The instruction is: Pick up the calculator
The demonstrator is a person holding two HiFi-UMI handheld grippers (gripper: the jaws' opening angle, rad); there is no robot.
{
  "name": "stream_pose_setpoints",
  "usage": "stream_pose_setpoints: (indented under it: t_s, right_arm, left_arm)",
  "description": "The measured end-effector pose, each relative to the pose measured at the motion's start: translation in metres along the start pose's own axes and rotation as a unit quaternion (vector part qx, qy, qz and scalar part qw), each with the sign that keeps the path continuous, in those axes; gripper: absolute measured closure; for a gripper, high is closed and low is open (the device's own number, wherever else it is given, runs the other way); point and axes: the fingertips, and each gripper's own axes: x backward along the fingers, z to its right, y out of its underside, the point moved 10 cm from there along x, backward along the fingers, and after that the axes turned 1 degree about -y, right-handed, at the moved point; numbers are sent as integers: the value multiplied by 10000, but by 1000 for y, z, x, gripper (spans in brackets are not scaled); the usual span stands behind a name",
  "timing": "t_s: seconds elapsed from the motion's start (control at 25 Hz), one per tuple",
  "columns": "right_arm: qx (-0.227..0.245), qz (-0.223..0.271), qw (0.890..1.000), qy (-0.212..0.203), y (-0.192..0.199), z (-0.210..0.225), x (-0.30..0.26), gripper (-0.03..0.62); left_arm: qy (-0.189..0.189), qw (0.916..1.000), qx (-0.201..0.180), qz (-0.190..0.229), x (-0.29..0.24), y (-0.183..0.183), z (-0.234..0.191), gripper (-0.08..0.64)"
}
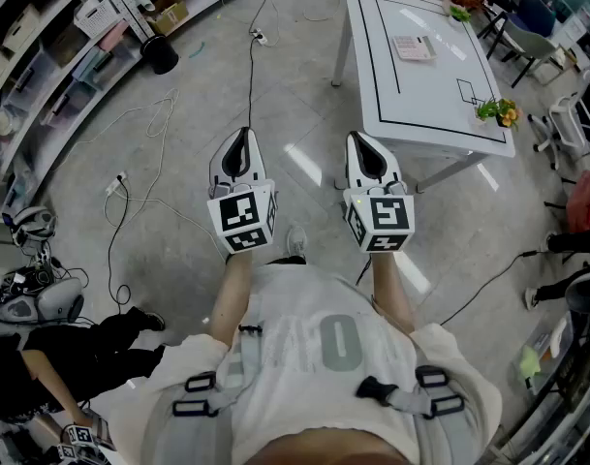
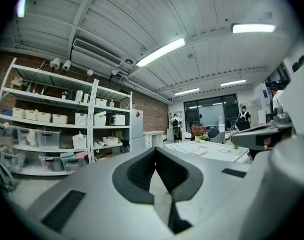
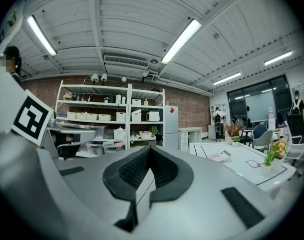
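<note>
Lying on table (image 1: 440, 105), calculator (image 1: 413, 47) well beyond right hand-held gripper (image 1: 359, 139)

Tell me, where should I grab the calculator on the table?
Probably by its two longer edges, coming down from above. The calculator lies flat on the white table, with nothing touching it. It looks thin, so only its edges give jaws something to pinch. Aim over its middle, jaws spread across the short way, so it lifts level.

A white table (image 1: 430, 95) with black lines drawn on it stands on the grey floor (image 1: 304, 95). On it lies a calculator (image 1: 413, 47), near the far end. A small plant (image 1: 497, 112) stands at the near right corner. Cables (image 1: 159, 114) lie on the floor.
</note>
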Motion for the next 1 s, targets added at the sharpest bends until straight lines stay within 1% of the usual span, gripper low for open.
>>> stream_pose_setpoints:
  t_s: [0.36, 0.48, 0.56, 0.72, 0.88, 1.0]
  right_arm:
    - [-37, -166, 9998, -47, 2, 15, -26, 586]
    - [-145, -239, 9996, -95, 5, 17, -43, 586]
    - [-241, -234, 9994, -111, 5, 18, -54, 586]
    - [-226, -204, 9995, -81, 0, 21, -81, 586]
    - [-195, -349, 9992, 47, 3, 17, -101, 586]
    - [-159, -448, 9989, 43, 5, 13, -111, 586]
  left_arm:
    - [103, 9999, 38, -71, -32, -1, -1, 540]
    - [124, 9998, 46, -155, -44, 4, -6, 540]
    - [129, 9996, 144, -219, -52, 8, -10, 540]
    - [187, 9982, 527, -230, -76, 12, -24, 540]
    - [304, 9985, 428, -165, -91, 13, -40, 540]
    - [260, 9987, 425, -135, -101, 16, -49, 540]
